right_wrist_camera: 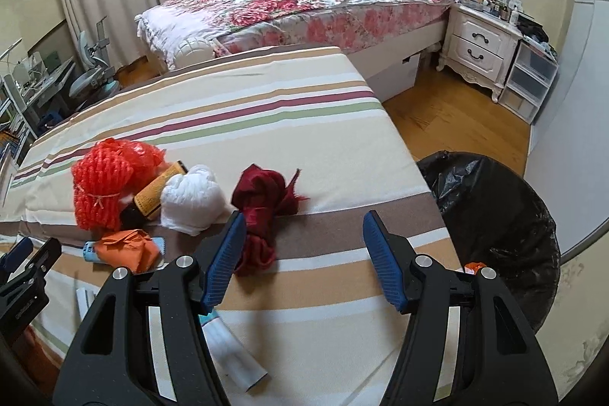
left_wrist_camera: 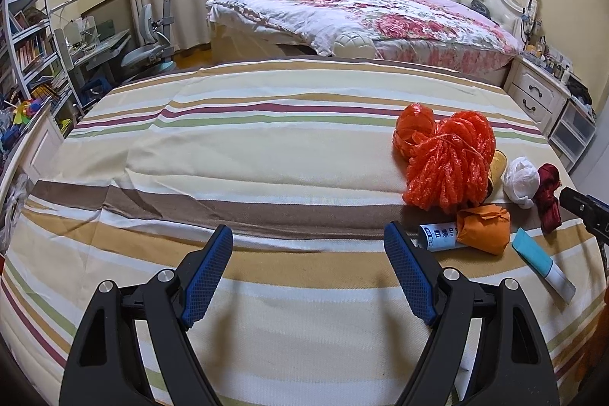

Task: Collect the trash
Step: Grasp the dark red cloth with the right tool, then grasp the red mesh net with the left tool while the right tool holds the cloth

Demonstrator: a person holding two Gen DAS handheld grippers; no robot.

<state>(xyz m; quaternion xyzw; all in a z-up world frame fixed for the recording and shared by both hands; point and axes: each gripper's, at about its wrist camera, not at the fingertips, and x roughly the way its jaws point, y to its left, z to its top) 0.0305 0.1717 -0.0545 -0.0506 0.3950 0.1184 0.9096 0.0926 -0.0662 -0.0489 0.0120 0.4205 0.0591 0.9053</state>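
Orange mesh netting (left_wrist_camera: 447,158), bundled and tied, lies on the striped sheet (left_wrist_camera: 228,155) with the other trash close around it: a yellow tube (right_wrist_camera: 158,191), a white crumpled bag (right_wrist_camera: 192,198), a dark red cloth (right_wrist_camera: 262,212), an orange paper wad (left_wrist_camera: 483,225) resting on a small blue-white box (left_wrist_camera: 437,236), and a teal-white tube (left_wrist_camera: 542,265) a little apart. The left gripper (left_wrist_camera: 308,273) hangs over bare sheet with its jaws spread and nothing between them. The right gripper (right_wrist_camera: 302,259) is also released, its left finger just beside the red cloth. A bin with a black bag (right_wrist_camera: 498,215) stands by the bed edge on the wooden floor (right_wrist_camera: 456,124).
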